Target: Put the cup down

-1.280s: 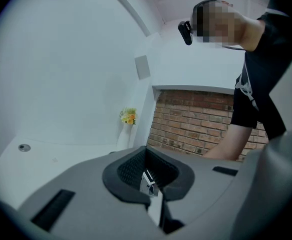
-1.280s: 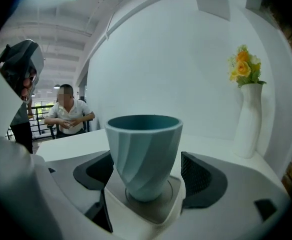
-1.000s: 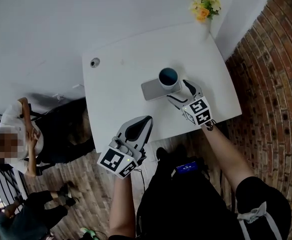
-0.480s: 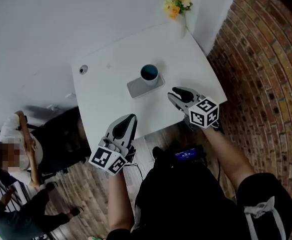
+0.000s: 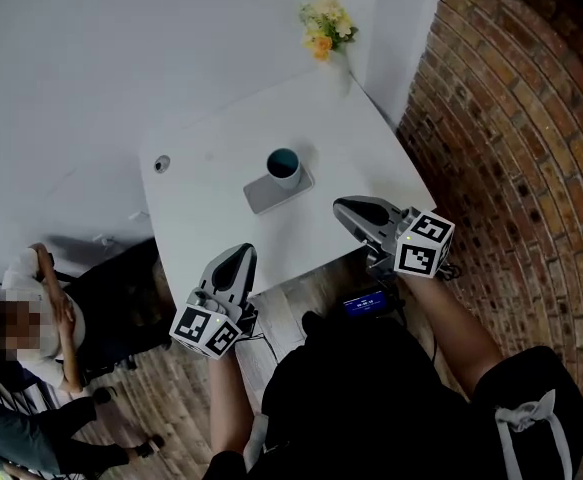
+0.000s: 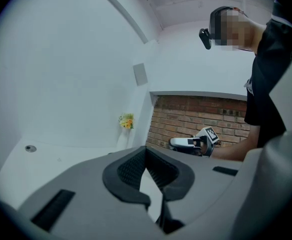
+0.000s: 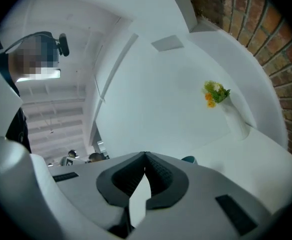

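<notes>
A white cup [image 5: 283,166] with a dark teal inside stands upright on a grey coaster [image 5: 269,190] near the middle of the white table [image 5: 211,213]. My right gripper [image 5: 349,208] hangs over the table's near right edge, well apart from the cup, shut with nothing between its jaws. My left gripper [image 5: 233,260] is off the near edge, lower left, jaws together and empty. In the right gripper view only the cup's teal rim [image 7: 189,159] peeks over the shut jaws. The right gripper [image 6: 188,143] also shows in the left gripper view.
A white vase with yellow flowers [image 5: 323,28] stands at the table's far corner, also seen as flowers [image 7: 214,93]. A small round fitting [image 5: 161,164] sits at the table's left. A brick wall [image 5: 511,148] runs along the right. A seated person [image 5: 31,308] is at lower left.
My right gripper has let go of the cup, drawn back toward me to the table's near edge and shut. The left gripper has also pulled back. The cup stays on the coaster.
</notes>
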### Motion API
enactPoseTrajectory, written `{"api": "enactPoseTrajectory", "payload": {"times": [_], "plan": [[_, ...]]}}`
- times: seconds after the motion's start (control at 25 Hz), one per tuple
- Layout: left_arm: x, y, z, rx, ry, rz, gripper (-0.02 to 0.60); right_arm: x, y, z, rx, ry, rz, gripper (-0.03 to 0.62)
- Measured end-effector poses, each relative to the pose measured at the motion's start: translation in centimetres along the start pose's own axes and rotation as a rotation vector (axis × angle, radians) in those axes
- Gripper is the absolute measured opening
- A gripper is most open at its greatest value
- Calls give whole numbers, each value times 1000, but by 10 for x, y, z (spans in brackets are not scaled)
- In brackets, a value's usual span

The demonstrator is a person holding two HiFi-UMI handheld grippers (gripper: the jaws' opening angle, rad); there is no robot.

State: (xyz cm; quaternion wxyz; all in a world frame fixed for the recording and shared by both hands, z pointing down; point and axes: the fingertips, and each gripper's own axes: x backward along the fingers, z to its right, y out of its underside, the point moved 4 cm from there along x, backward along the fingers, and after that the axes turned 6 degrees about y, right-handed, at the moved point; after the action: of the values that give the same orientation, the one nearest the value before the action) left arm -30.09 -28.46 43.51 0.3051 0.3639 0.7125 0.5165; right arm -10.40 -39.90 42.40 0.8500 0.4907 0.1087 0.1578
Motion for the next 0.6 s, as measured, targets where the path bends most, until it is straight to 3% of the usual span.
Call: {"api": "enactPoseTrajectory", "payload": {"times": [0.16, 0.6], "plan": [[3, -2, 5, 0, 1, 14, 8, 11, -6, -17, -45, -35, 31, 12], [6, 5, 25, 20, 26, 4, 8, 12, 18, -26, -54, -29, -29, 12]]}}
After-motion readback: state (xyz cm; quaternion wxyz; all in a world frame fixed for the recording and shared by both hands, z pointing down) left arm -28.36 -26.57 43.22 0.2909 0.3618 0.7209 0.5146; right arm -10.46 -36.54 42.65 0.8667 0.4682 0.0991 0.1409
